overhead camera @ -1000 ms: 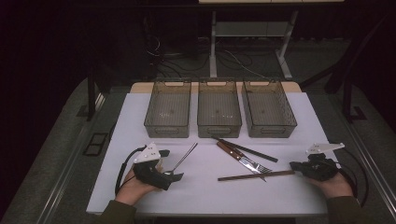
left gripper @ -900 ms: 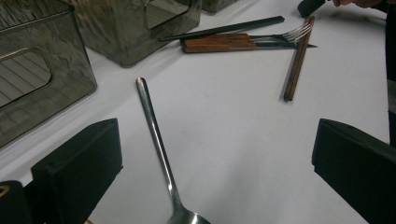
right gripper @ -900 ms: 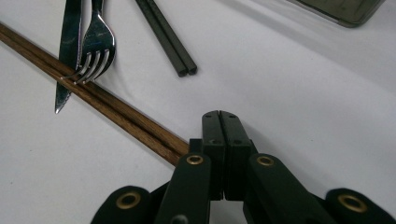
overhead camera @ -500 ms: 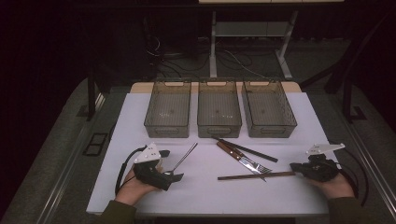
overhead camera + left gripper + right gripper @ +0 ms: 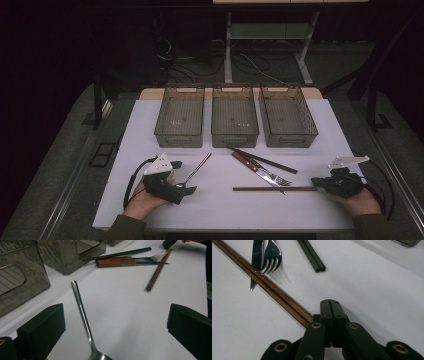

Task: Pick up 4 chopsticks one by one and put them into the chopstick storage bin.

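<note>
The left gripper [image 5: 186, 189] rests on the white table [image 5: 220, 210] near its front edge, jaws spread wide and holding nothing; between them in the left gripper view lies a steel spoon [image 5: 83, 320], slim and polished, bowl nearest the gripper, its long handle running away and slightly leftward toward the leftmost bin [image 5: 179, 116]; neither pad touches it, and bare table lies on both sides of the handle. To the right of the spoon, the right gripper [image 5: 316, 184] sits near the table's right front corner with its jaws pressed flat together, nothing between them; in the right gripper view the closed tips [image 5: 330, 305] lie just beside the near end of a pair of brown wooden chopsticks [image 5: 262, 282], which pass alongside the jaws rather than between them. In the high view those chopsticks [image 5: 274, 188] lie side by side, long axis parallel to the front edge, pointing from the right gripper toward the spoon, with open table between. Beyond them, right of the spoon's handle tip, a wooden-handled knife and fork [image 5: 260, 169] lie slanted, tips over the chopsticks; a dark pair of chopsticks [image 5: 267, 161] slants just behind. Farthest, three clear smoky bins stand in a row, the middle bin [image 5: 234, 115] and right bin [image 5: 287, 116] beside the left one, all empty.
</note>
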Available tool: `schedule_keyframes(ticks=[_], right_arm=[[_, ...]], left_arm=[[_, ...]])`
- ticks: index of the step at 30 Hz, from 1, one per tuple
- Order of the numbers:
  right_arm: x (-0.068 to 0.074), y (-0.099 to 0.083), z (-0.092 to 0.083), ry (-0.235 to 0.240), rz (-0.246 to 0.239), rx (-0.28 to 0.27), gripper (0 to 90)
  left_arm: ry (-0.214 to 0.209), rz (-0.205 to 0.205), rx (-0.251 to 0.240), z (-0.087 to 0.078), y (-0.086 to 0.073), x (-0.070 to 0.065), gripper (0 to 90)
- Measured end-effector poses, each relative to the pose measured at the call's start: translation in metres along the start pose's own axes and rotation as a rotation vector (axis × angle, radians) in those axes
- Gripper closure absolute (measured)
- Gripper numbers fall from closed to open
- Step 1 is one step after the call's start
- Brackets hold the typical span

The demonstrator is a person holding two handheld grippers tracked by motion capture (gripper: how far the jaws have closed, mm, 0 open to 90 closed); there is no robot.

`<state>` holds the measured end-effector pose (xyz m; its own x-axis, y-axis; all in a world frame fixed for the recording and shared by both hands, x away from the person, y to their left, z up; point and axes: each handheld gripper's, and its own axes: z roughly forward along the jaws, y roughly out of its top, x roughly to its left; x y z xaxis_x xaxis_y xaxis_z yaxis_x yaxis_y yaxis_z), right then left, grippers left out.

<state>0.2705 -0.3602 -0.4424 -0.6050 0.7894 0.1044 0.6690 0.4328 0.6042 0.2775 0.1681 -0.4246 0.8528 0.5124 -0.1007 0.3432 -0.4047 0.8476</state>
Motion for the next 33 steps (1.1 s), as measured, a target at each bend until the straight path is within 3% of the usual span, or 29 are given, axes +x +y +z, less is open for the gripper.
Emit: schedule_keyframes(ticks=[33], right_arm=[[0.011,-0.006,-0.006,0.012,-0.007,0.031,88.9]], left_arm=[[-0.016,0.007,0.008,0.004,0.0,-0.004,1.0]])
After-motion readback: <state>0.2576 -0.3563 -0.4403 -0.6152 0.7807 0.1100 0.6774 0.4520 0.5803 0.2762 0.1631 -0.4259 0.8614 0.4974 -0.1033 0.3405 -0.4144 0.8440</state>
